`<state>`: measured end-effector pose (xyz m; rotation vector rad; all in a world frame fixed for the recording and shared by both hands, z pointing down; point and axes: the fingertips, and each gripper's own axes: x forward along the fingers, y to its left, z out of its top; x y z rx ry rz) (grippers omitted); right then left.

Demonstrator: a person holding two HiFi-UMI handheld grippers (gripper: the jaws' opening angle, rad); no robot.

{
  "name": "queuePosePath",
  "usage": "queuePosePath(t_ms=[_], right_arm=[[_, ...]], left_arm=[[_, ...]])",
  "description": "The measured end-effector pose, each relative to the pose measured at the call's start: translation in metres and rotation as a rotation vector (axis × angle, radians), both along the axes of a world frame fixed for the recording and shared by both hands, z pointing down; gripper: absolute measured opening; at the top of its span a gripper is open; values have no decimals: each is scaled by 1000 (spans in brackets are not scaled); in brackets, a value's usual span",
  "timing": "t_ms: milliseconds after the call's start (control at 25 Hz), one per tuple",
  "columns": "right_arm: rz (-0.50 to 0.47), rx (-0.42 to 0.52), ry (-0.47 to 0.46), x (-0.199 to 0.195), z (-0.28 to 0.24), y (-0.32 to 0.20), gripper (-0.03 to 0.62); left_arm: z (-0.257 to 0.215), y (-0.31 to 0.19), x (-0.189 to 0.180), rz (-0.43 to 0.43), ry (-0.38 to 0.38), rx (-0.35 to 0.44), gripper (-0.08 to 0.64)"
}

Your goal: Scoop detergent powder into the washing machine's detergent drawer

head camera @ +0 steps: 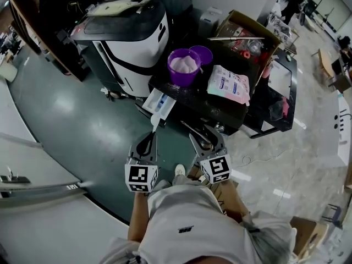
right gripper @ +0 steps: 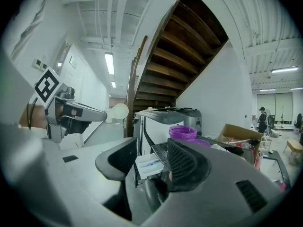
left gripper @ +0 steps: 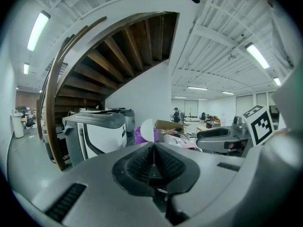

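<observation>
My left gripper (head camera: 148, 142) is shut on the handle of a white plastic spoon (head camera: 155, 121), whose bowl reaches toward the pulled-out white detergent drawer (head camera: 160, 102). In the left gripper view the spoon (left gripper: 147, 129) stands up just past the closed jaws of my left gripper (left gripper: 154, 151). A purple tub (head camera: 184, 66) of pale powder stands on the black machine top (head camera: 187, 98) behind the drawer. My right gripper (head camera: 204, 138) hangs open and empty in front of the machine. Between the jaws of my right gripper (right gripper: 152, 152) the drawer (right gripper: 146, 167) shows.
A purple lid (head camera: 203, 53) lies beside the tub and a detergent pouch (head camera: 229, 84) lies to its right. A white and grey appliance (head camera: 127, 40) stands to the left. A cardboard box (head camera: 247, 34) with clutter sits behind. Green floor (head camera: 82, 120) spreads to the left.
</observation>
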<state>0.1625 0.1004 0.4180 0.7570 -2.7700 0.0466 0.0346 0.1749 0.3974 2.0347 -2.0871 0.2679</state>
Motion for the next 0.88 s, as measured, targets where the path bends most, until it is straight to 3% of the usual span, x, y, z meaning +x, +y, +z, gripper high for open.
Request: queuePosePath(t_ms=[520, 880], right_arm=[[56, -24, 21, -6, 10, -43, 201], [139, -16, 54, -38, 14, -78, 201]], left_arm=[[4, -52, -15, 47, 10, -3, 17], [11, -98, -53, 135, 39, 3, 17]])
